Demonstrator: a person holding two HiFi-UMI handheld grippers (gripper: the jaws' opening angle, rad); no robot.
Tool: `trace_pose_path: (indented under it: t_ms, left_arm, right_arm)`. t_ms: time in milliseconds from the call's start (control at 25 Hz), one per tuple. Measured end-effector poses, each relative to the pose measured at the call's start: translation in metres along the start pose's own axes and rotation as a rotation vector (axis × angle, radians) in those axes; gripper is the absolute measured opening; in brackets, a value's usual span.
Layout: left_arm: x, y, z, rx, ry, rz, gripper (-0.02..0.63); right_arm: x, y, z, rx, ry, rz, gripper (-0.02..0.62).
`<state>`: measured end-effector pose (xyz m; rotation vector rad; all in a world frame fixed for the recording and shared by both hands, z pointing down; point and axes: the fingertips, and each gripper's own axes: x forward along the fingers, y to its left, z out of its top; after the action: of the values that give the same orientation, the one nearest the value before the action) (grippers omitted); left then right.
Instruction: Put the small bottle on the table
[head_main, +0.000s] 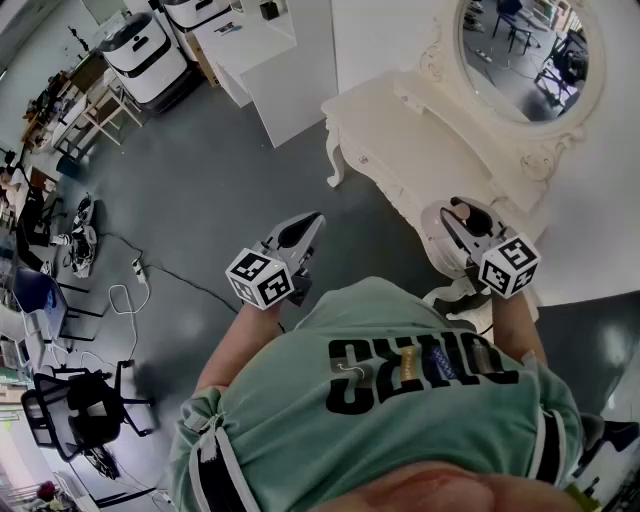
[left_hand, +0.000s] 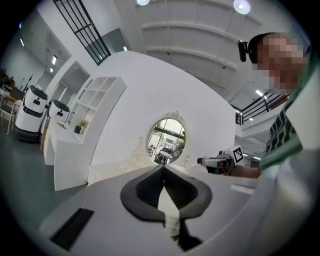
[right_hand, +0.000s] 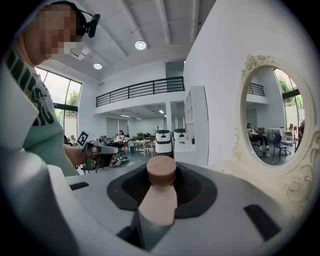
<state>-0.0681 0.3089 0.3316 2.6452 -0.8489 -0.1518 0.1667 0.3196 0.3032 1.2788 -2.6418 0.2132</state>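
Right gripper (head_main: 457, 222) first: it's clamped on the small bottle (right_hand: 159, 200), the black pads (right_hand: 192, 187) closing in on either side of the pale pink body. The round wooden cap (right_hand: 161, 171) pokes out past the jaw tips, pointing away from the gripper's camera. So the bottle is up in the air, carried, not on any surface.

Over to the left gripper (left_hand: 164, 175): jaws pressed together, edge to edge, nothing between them. It's held out in front of the person's chest, well apart from the right one, over bare grey floor (head_main: 230, 190).

Widening out in the head view, the right gripper hangs over a rounded white stool-like piece (head_main: 436, 250) just beside the white dressing table (head_main: 390, 130). The table's top lies beyond the jaw tips, and the bottle isn't touching it. Behind the table rises the oval mirror (head_main: 525, 50) in its ornate white frame.

The person's green shirt (head_main: 400, 400) fills the bottom of the head view. Further off: a white shelving unit (head_main: 265, 60), two white robots (head_main: 145, 50) in the far corner, a cable (head_main: 120, 295) trailing across the floor, and a black office chair (head_main: 85, 410) at the left edge.
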Motion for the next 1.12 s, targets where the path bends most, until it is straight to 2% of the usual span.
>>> trace_pose_path:
  t_ms: [760, 1120]
  left_arm:
    - [0.019, -0.015, 0.002, 0.017, 0.018, 0.0, 0.009]
    - [0.046, -0.05, -0.009, 0.013, 0.004, 0.025, 0.009]
  right_arm:
    - [-0.007, -0.013, 0.004, 0.003, -0.002, 0.023, 0.12]
    - [-0.034, -0.033, 0.005, -0.011, -0.009, 0.073, 0.12]
